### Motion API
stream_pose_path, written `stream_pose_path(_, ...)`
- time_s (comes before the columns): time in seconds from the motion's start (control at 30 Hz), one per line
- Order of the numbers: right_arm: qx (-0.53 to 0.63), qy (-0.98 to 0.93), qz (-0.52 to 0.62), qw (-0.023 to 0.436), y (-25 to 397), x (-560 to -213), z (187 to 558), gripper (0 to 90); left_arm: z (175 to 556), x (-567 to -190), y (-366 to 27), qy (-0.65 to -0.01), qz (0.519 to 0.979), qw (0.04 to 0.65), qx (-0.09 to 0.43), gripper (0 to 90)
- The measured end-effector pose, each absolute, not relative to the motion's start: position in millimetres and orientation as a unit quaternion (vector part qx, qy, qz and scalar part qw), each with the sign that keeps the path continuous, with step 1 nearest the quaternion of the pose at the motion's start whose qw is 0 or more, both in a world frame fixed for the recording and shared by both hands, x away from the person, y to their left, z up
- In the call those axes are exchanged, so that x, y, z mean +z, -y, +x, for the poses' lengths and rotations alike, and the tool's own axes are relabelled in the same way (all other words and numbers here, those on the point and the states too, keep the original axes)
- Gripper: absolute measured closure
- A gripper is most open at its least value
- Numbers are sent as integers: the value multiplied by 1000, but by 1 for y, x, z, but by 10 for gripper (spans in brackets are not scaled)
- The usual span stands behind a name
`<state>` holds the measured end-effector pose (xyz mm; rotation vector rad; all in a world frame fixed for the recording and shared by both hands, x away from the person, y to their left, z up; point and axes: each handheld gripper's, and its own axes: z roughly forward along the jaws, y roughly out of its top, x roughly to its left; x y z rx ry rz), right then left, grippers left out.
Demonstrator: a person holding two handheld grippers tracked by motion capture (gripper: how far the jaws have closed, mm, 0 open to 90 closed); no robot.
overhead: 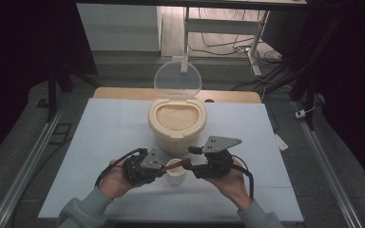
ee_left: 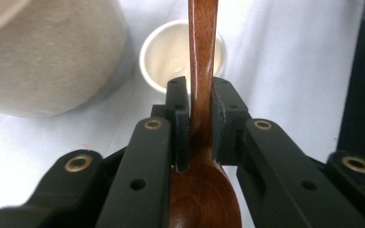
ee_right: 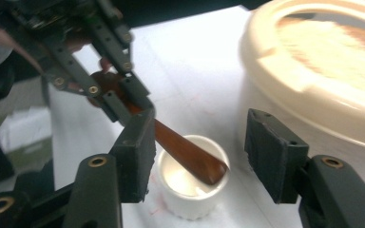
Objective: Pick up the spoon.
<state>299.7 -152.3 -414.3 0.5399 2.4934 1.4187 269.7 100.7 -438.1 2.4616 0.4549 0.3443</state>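
Left claw (ee_left: pixel 200 107) tight around wooden spoon (ee_left: pixel 202 61)

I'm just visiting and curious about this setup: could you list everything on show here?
Rice container: one, cream, mid-table, full of pale grains.
Lid: one, clear, hinged up behind the container.
Cup: one, white, in front of the container.
Wooden spoon: one, brown, handle end over the cup.
Table: one, white top.
Left tongs: one, black, shut on the spoon's neck.
Right tongs: one, black, open around the cup and spoon handle.
Hands: two, grey sleeves, bottom edge.
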Motion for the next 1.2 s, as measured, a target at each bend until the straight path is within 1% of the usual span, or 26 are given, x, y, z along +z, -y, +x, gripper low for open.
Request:
stream_pose_path(0.17,501,-827,221,126,163,-417,300,370,269,-437,-104,-181,920,316,142,783)
stream_pose_path(0.37,513,-817,236,120,167,-424,298,383,268,-435,-106,-190,909,335,162,784)
stream_pose_path(0.47,518,-814,240,107,165,-429,298,374,268,-434,-107,-194,903,343,170,784)
stream_pose_path(0.83,530,-806,249,90,155,-436,297,372,262,-434,-102,-182,895,361,187,784)
stream_pose_path(1.2,557,-785,262,74,150,-436,295,446,259,-436,-96,-173,894,366,194,784)
